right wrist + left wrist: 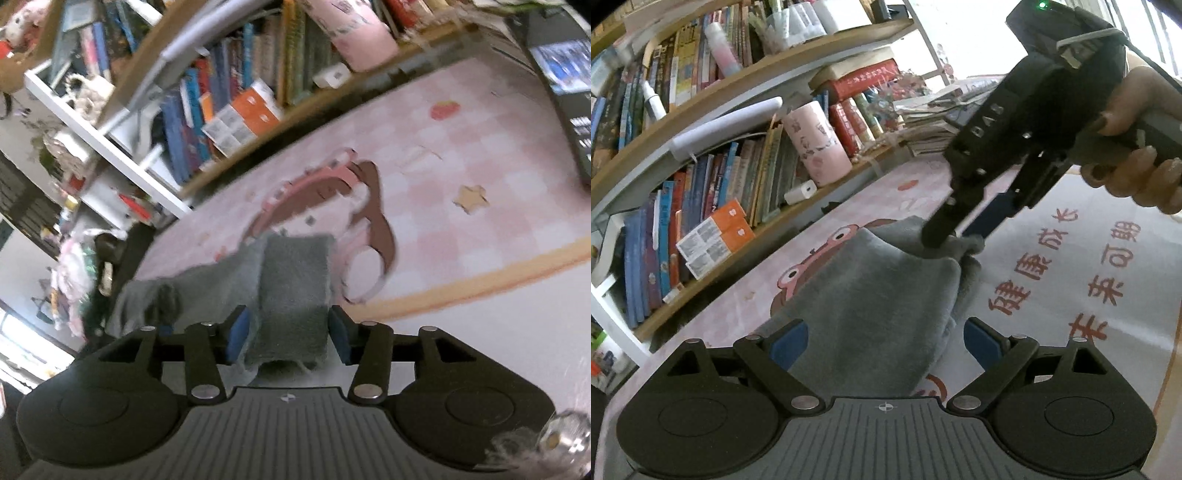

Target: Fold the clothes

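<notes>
A grey fleece garment [871, 302] lies on the pink cartoon mat [1052, 280]. In the left wrist view my left gripper [884, 345] is open, its blue pads [788, 345] apart on either side of the near end of the cloth. My right gripper [955, 236] shows there from the side, held by a hand, with its tips pinching the far edge of the cloth. In the right wrist view the right gripper [286, 334] has a fold of the grey garment [295, 291] between its blue pads [238, 332], lifted off the mat [461, 155].
A wooden bookshelf [713, 155] packed with books, a pink roll [818, 144] and orange boxes [716, 236] runs along the mat's far side. A black monitor [565, 85] stands at the right. Clutter and a plush toy [22, 26] sit at the left.
</notes>
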A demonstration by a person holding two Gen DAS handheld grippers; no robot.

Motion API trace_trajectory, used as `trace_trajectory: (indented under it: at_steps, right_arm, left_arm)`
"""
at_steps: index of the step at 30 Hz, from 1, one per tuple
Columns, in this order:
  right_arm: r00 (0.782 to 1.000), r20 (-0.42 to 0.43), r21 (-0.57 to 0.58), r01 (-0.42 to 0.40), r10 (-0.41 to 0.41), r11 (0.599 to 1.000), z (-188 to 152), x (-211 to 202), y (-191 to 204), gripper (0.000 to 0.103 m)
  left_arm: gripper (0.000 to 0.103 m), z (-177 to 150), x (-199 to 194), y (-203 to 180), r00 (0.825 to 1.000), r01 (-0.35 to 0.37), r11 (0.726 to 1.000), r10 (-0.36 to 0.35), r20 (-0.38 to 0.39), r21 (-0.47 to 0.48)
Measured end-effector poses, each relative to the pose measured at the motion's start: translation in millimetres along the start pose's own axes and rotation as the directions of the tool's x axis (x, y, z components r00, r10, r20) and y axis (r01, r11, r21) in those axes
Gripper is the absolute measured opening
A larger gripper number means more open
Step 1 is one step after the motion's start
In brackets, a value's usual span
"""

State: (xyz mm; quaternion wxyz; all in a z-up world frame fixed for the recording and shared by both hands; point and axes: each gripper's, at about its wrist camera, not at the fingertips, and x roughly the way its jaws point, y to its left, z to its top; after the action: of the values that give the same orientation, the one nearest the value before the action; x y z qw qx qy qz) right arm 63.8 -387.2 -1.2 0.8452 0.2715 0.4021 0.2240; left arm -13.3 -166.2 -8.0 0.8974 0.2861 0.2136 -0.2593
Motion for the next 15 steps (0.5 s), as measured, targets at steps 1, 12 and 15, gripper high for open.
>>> trace_trajectory:
  at_steps: [1,12,15]
  right_arm:
    - [1.0,-0.018,-0.005,0.001,-0.001,1.0,-2,1,-1,0.046]
    - [0.994,-0.036,-0.02,-0.103,0.102,0.994,-3,16,12,0.017]
    - [0.984,0.023,0.0,-0.175,0.175,0.985,4,1,16,0.016]
  left_arm:
    - [0.093,-1,0,-1,1.0,0.008,1.0,-0.008,-0.004,0.0]
    - [0.092,3,7,-14,0.999,-0.048,0.994,0.05,-0.02,0.1]
    - [0.089,3,11,-13,0.996,-0.086,0.99,0.09,-0.022,0.112]
